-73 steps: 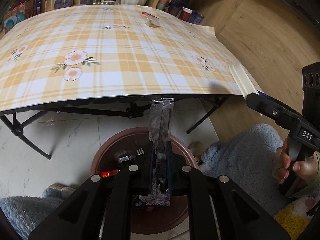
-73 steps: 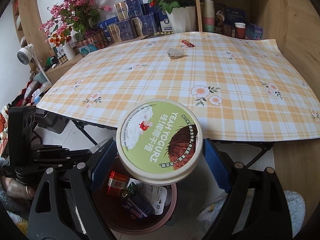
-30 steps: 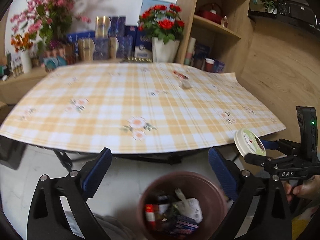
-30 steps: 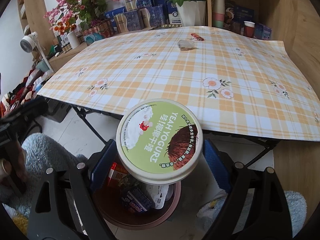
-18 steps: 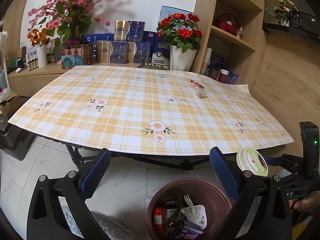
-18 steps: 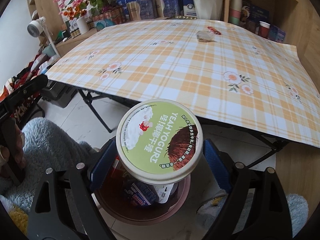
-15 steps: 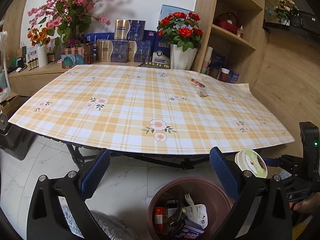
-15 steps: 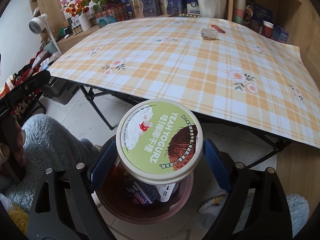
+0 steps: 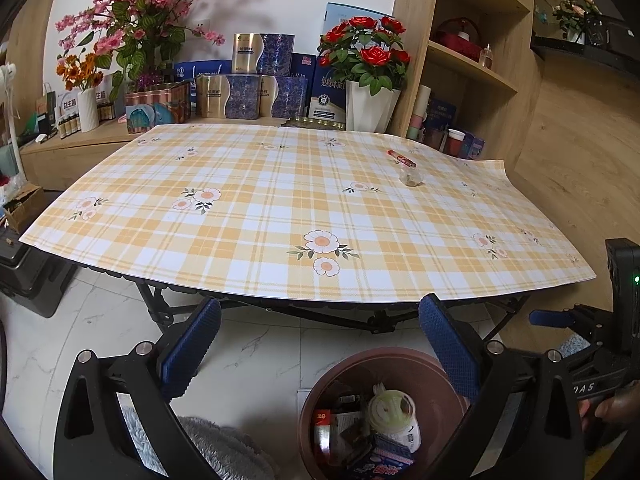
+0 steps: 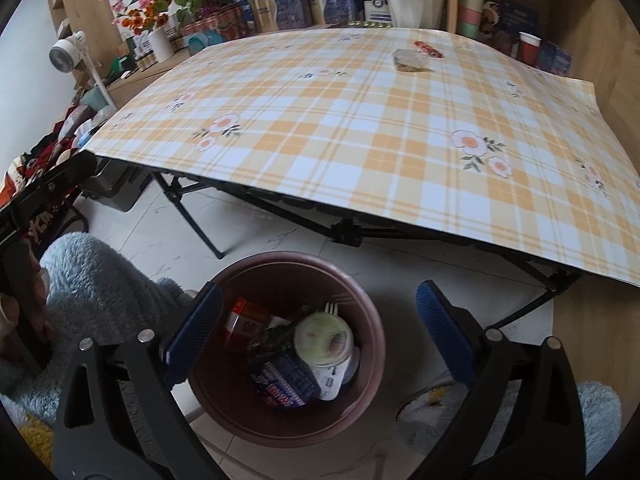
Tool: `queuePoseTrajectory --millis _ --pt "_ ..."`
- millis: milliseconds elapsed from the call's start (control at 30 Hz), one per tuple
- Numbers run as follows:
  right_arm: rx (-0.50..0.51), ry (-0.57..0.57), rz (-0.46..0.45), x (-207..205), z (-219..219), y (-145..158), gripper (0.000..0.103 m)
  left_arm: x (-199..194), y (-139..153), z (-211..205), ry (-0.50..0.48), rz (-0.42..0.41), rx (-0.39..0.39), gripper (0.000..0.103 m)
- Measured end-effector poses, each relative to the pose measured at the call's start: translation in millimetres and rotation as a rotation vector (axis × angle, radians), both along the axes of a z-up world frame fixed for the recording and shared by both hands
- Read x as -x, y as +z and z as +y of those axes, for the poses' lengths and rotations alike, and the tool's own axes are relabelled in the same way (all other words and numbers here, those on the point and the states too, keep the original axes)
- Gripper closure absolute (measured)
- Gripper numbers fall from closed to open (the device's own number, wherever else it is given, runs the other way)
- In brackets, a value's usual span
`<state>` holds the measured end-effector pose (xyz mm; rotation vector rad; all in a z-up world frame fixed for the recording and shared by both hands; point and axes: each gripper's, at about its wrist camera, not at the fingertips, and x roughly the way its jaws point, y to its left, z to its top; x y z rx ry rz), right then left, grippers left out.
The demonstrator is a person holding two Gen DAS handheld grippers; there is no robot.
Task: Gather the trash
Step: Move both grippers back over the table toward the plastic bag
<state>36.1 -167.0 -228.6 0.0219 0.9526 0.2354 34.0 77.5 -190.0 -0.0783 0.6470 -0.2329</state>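
A brown round bin stands on the floor below the table's near edge. The green-lidded yogurt tub lies inside it on top of wrappers and a red packet. My right gripper hangs above the bin, its jaws opening wide with nothing between the pads. My left gripper is open and empty beside the bin. On the far side of the table lie a crumpled clear wrapper and a red wrapper.
The folding table wears a yellow plaid cloth with flowers. Behind it stand boxes, flower vases and wooden shelves. Fluffy blue sleeves and yellow slippers are near the bin. White tiled floor lies to the left.
The yogurt tub left my right gripper and dropped into the bin, and the right jaws widened. My left gripper's view barely shifted.
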Motion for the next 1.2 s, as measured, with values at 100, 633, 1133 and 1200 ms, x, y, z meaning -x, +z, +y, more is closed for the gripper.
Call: queuePoseTrajectory --millis 100,633,1133,1200 --pt "-0.004 -0.017 -0.011 0 -5 2 0.007 1 0 -1 -0.004 -0.004 -0.006 0.006" --pt "0.004 -0.143 -0.091 -17 -44 25 0.006 -10 -3 -7 -0.015 0.026 0.014 0.006" --pt "-0.069 -0.173 -0.149 -92 -116 51 0.006 -111 20 -72 -0.179 0.061 0.02 0.006" --pt "-0.07 -0.186 -0.136 -105 -128 49 0.006 -139 25 -92 -0.204 0.069 0.031 0.006"
